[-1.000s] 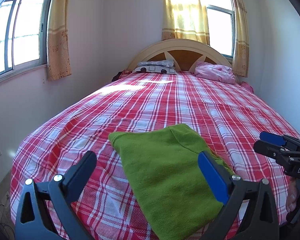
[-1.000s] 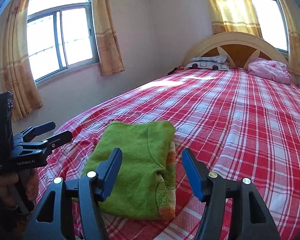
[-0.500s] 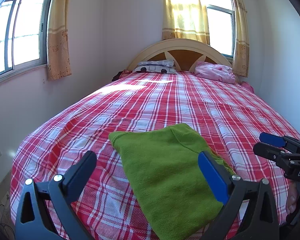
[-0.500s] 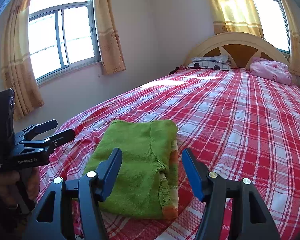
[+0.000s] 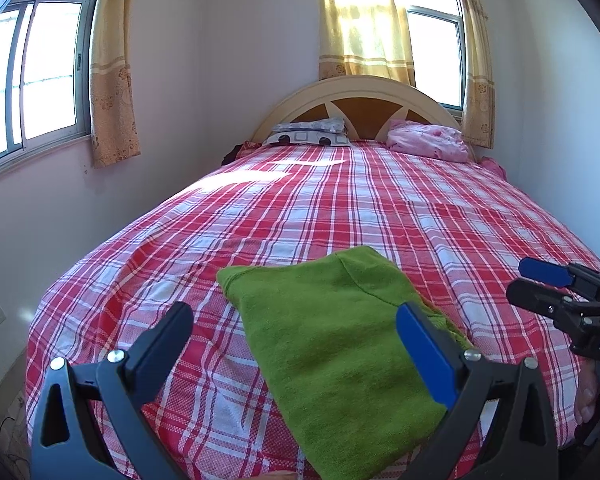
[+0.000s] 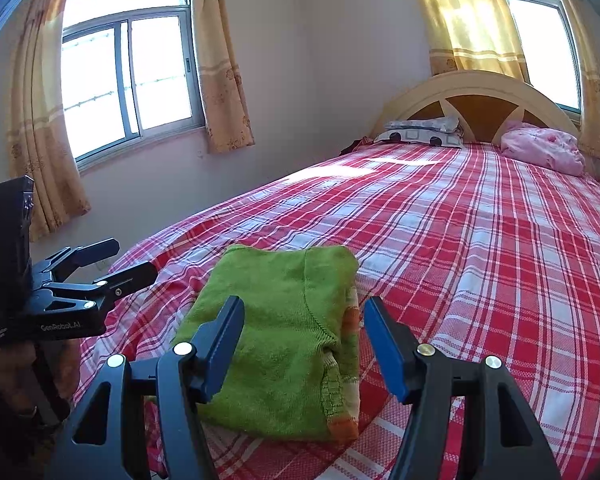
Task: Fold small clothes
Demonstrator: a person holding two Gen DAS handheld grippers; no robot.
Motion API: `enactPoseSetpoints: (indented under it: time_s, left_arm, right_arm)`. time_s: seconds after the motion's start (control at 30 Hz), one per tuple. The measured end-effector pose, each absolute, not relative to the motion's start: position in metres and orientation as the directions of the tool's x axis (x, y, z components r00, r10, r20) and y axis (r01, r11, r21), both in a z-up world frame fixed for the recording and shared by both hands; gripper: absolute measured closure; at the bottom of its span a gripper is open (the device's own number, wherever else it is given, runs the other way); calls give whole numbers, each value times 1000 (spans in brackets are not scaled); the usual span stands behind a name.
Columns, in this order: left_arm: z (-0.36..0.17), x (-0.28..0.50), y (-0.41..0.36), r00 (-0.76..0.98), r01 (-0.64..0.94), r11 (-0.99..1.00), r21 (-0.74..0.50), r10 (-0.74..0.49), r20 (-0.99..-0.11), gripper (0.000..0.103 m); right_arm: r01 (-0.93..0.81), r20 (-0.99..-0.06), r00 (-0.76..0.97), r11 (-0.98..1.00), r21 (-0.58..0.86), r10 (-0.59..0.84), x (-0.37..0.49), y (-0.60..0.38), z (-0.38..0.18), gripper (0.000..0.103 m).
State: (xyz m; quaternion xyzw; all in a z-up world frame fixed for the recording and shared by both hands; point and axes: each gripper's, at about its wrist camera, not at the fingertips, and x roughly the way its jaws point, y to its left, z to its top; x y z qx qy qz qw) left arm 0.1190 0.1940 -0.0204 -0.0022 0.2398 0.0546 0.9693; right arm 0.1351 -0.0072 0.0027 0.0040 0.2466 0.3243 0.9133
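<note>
Nearest the cameras, the left claw [image 5: 296, 330] hangs with its black and blue fingers spread wide, nothing between the pads, just above the near end of the bed. The right claw [image 6: 304, 330] is likewise parted to a middling width and grips nothing; in the left wrist view it shows at the right edge, held in a person's hand [image 5: 586, 394].

Between and just beyond the two claws lies the folded green knitted garment [image 5: 332, 332], a small thick rectangle with an orange and pale trimmed edge visible on its right side in the right wrist view [image 6: 284, 344]. It rests flat on the foot end of the bed, apart from both sets of fingers.

The surface under it is a red and white checked bedsheet [image 5: 340, 208] that covers the whole wide mattress, mostly smooth with a few shallow wrinkles near the left edge, and a bright patch of sunlight farther up.

At the far end a grey and white patterned pillow [image 5: 310, 136] lies on the left and a crumpled pink patterned cover [image 5: 428, 144] on the right, both against an arched cream and brown wooden headboard [image 5: 360, 102].

Behind it stands a window with yellow patterned curtains [image 5: 364, 24], lit by sun. A second, larger window [image 6: 128, 80] with matching curtains sits in the pale left wall.
</note>
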Motion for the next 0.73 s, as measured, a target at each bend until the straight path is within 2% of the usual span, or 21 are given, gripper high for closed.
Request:
enactPoseSetpoints:
  time_s: [0.73]
  left_arm:
    - [-27,121,209,868,-191,981,20,179,-463,0]
  right_arm:
    - [-602,-457,657,782,161,600,130,-3,-3,40]
